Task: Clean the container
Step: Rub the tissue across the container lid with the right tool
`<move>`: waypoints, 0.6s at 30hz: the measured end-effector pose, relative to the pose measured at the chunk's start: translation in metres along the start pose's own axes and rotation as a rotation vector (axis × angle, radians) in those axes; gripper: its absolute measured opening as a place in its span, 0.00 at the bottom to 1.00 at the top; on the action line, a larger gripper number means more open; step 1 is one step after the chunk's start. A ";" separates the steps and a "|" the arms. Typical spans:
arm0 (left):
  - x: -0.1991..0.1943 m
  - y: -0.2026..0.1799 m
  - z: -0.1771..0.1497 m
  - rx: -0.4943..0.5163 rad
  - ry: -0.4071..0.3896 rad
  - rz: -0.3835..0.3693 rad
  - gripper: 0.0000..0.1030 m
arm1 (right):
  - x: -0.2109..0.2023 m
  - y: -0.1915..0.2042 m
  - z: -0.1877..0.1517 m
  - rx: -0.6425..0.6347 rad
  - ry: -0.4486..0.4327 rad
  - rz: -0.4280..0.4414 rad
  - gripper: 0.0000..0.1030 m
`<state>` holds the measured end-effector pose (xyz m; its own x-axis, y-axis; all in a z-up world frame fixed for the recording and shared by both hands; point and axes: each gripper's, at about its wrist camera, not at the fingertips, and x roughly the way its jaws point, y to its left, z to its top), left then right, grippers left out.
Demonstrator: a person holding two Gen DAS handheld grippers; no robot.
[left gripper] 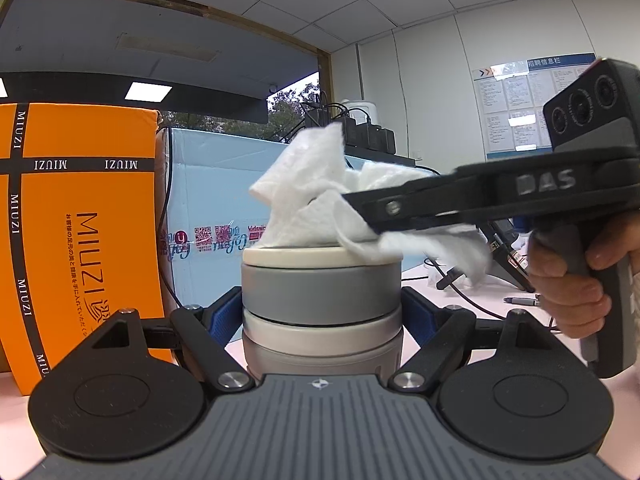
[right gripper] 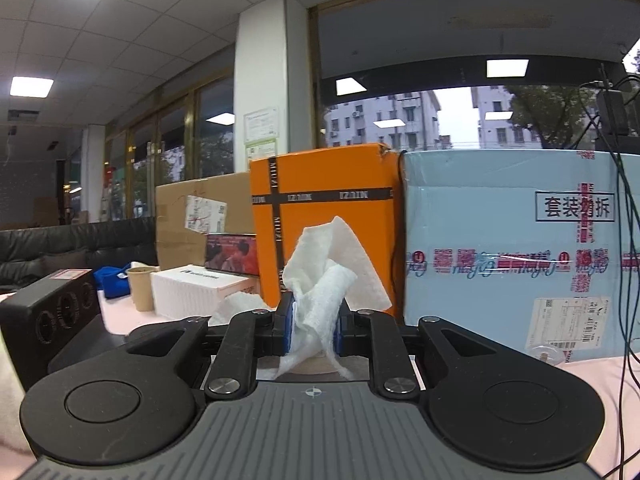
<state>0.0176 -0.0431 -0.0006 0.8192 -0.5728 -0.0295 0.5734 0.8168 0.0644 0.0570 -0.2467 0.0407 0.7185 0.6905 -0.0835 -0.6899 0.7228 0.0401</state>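
1. The left gripper [left gripper: 321, 314] clamps a round grey container [left gripper: 321, 292] between its blue-padded fingers [left gripper: 224, 312], pressing on both sides of the body; the container stands upright and fills the middle of the left wrist view
2. The container has a darker grey band in the middle, a lighter grey part below and a cream-white rim on top
3. The right gripper [right gripper: 313, 322] is pinched tight on a crumpled white paper towel [right gripper: 328, 280]; the towel bunches up above the blue pads and a tail hangs below them
4. In the left wrist view the right gripper [left gripper: 360, 210] reaches in from the right side, its black fingers lying level just above the container's rim, with the paper towel [left gripper: 316, 188] resting on the open top of the container
5. A person's hand [left gripper: 568, 280] wraps the right gripper's handle at the right edge of that view
6. The pale pink table [left gripper: 480, 292] carries the scene; behind the container, along the far edge, stand an orange box [left gripper: 80, 220] marked MIUZI and a light blue box [left gripper: 212, 184] just beside it
7. The right wrist view also shows a brown cardboard box [right gripper: 188, 216], a paper cup [right gripper: 142, 288] and a white box [right gripper: 192, 292] towards the far left of the table
8. Black cables [left gripper: 460, 292] and a marker pen [left gripper: 522, 301] lie on the table on its right side
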 end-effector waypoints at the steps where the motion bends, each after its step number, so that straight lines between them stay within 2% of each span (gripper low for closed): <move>1: 0.000 0.000 0.000 0.000 0.000 0.000 0.77 | -0.002 0.000 0.000 0.000 0.001 0.017 0.16; 5: 0.000 0.000 0.000 -0.001 0.000 0.001 0.77 | -0.001 0.009 0.000 -0.008 0.001 0.056 0.16; 14: -0.001 0.000 0.000 -0.002 0.000 -0.001 0.77 | 0.001 -0.001 0.000 0.042 -0.005 -0.006 0.16; 18: -0.002 0.000 -0.001 -0.003 0.000 0.000 0.77 | 0.000 -0.007 0.000 0.091 -0.007 0.032 0.16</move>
<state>0.0162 -0.0418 -0.0014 0.8192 -0.5728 -0.0294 0.5735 0.8169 0.0617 0.0620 -0.2514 0.0400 0.6974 0.7129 -0.0734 -0.7015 0.7000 0.1334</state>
